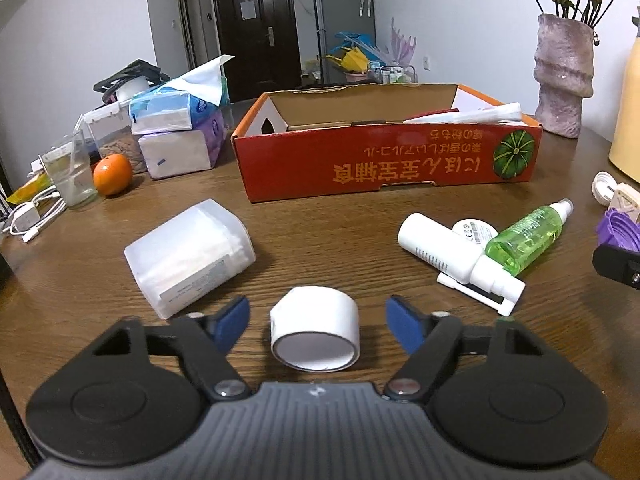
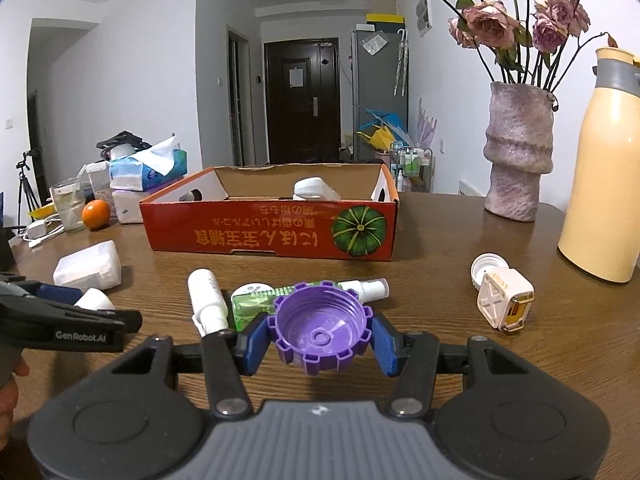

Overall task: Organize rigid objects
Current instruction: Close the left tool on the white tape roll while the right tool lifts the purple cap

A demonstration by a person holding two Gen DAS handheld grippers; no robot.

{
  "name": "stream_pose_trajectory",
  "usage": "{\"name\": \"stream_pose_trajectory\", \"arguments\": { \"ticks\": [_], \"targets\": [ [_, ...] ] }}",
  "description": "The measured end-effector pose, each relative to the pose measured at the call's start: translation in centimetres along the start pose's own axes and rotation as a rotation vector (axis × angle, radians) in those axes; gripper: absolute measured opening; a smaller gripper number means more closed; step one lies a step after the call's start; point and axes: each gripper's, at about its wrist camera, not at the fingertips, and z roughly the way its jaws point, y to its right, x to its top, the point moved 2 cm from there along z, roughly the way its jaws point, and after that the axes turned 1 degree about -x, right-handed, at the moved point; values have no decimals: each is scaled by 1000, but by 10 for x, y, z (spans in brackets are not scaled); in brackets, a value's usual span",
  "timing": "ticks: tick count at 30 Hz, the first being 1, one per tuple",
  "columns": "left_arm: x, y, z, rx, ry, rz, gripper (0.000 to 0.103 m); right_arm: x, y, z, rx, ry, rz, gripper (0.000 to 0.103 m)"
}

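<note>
The left tool (image 1: 316,322) hangs low over the worktop (image 1: 340,232) with its blue pads spread to either side of a white tape roll (image 1: 314,332); a gap shows on both sides, so the pads bracket the roll without pressing it, and nothing is held there yet. The roll lies on its side straight ahead of this tool, centred between the pads, its axis pointing back toward the camera, so the pads would meet its curved wall. The right tool (image 2: 320,338) is clamped on a purple ridged cap (image 2: 320,326), open side up, lifted clear of the worktop. The red cardboard box (image 1: 384,160) stands beyond both tools, open at the top, with a few white items already inside. The left hand is plainly the nearer one to the roll; the right is well apart from it. On the worktop near the box lie a white spray bottle (image 1: 444,252) and a green spray bottle (image 1: 528,236), touching each other, and a translucent container (image 1: 188,256).
</note>
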Motion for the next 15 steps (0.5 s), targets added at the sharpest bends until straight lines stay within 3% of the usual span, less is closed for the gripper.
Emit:
{"name": "stream_pose_trajectory", "arguments": {
  "ticks": [5, 15],
  "targets": [
    [-1, -1, 2, -16, -15, 1, 46, -1, -2, -2, -8, 8, -11, 53],
    [0, 0, -3, -16, 5, 10, 45, -2, -2, -7, -30, 30, -7, 53]
  ]
}}
